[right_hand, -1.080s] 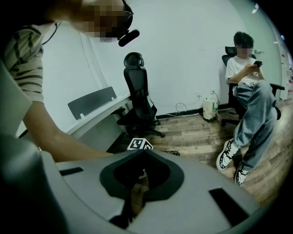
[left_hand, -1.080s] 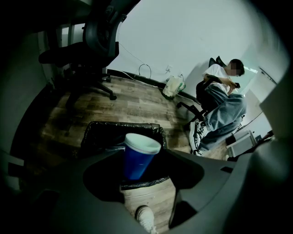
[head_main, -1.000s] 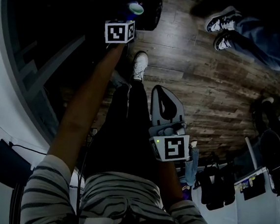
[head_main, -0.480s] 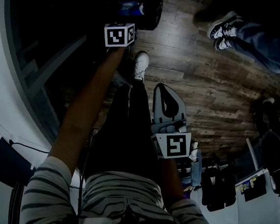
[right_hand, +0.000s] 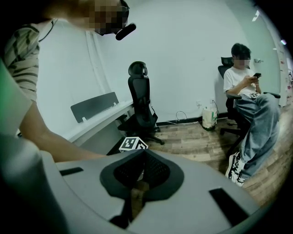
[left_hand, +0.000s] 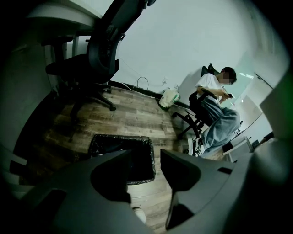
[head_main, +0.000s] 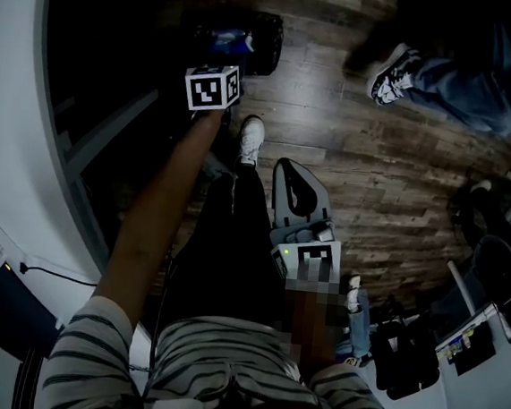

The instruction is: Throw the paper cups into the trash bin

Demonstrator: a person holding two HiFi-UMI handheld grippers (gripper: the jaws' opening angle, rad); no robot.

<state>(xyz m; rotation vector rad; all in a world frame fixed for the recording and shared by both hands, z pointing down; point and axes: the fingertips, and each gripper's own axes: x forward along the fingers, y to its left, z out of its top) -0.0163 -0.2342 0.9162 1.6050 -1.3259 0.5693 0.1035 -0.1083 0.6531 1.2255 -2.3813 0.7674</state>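
Trash bin (left_hand: 120,138): 1, lower centre of the left gripper view. Office chairs: 2, the empty chair (left_hand: 94,64) upper left and the occupied chair (left_hand: 188,122) right of centre. People: 2, the seated person (left_hand: 211,93) at right and the wearer (head_main: 222,367) in a striped top, bottom of the head view. White bag (left_hand: 168,97) by the wall: 1. Grey desk panel (right_hand: 94,106): 1, left of the right gripper view. Bluish item (head_main: 228,36) in the bin: 1, too dark to identify.

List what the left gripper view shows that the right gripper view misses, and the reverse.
Left only: the bin, seen past the left gripper, whose empty jaws stand apart after just closing a little. Right only: the desk, the holder's arm, and the right gripper, jaws together. Both: the seated person, a black chair, the bag by the wall.
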